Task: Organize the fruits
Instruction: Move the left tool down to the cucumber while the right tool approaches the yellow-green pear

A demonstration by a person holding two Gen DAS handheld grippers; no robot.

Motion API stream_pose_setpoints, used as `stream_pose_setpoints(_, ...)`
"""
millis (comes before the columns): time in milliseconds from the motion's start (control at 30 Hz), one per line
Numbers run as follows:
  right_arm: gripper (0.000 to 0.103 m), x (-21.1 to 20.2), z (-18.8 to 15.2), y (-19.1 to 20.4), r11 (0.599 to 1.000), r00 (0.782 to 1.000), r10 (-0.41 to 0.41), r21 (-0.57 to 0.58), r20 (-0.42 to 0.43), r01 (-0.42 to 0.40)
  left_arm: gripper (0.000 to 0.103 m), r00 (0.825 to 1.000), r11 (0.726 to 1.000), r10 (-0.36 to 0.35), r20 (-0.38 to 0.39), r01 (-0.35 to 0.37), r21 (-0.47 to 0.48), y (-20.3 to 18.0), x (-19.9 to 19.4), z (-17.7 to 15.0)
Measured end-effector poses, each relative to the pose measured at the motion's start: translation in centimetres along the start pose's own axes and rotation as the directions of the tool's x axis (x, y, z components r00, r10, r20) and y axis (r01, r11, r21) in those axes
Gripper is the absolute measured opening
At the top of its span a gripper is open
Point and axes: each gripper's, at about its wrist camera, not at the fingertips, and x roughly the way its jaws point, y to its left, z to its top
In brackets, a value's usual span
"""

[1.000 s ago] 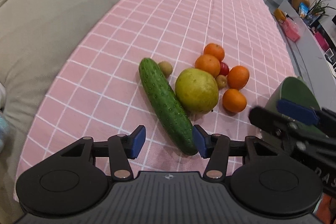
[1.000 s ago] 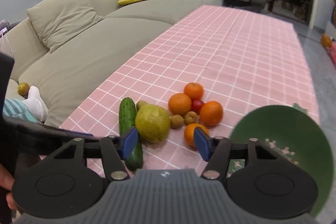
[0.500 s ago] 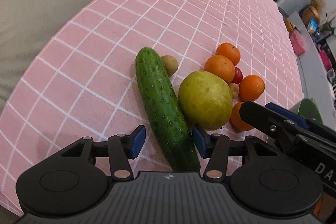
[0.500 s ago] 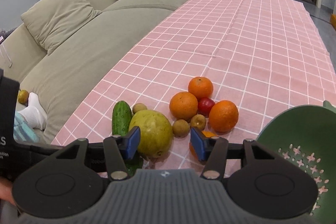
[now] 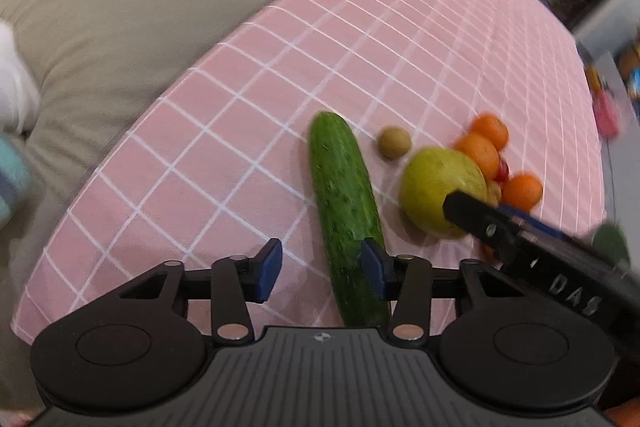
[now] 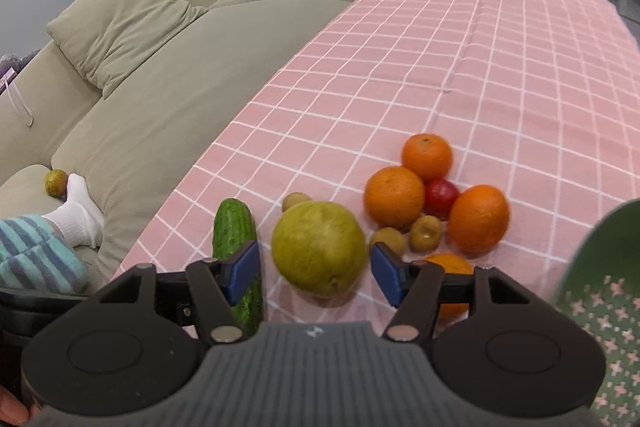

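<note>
Right gripper (image 6: 313, 271) opening, astride yellow-green fruit (image 6: 319, 247), pads clear.

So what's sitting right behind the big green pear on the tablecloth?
Behind the pear sits a small brown fruit, partly hidden by it. Whether they touch cannot be seen.

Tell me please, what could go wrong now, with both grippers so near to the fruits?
1. The right gripper is opening around the big yellow-green fruit; a round fruit may slip and roll into the oranges.
2. The left gripper is closing beside the cucumber, which lies off-centre against one pad, so it may pivot.
3. The two grippers work close together and might collide.
</note>
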Motion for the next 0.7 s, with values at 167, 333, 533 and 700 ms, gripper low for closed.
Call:
stream_pose_setpoints(167,0.063,1.6,0.4,0.8,0.999,1.000,-0.023,-0.042,-0.014,0.022,0.051,0.999,0.997,0.053,-0.009,-0.054,-0.052,1.4,0.4,0.4)
stream_pose_setpoints(333,0.065,2.5,0.7,1.1,0.992,0.998,-0.061,-0.107,-0.002,0.060,0.051,0.999,0.995,0.003,0.032,0.000,-0.100,1.8,0.1,1.0)
stream_pose_setpoints(533,0.060,3.2,0.5,1.3,0.982,0.996,-0.087,-0.167,-0.011,0.084,0.051,0.997,0.994,-0.065,0.045,0.069,-0.088,1.2,0.4,1.4)
stream_pose_setpoints(700,0.059,1.9,-0.2,1.1,0.980,0.996,-0.090,-0.180,-0.020,0.085,0.054,0.996,0.992,-0.075,0.036,0.079,-0.100,1.3,1.0,1.2)
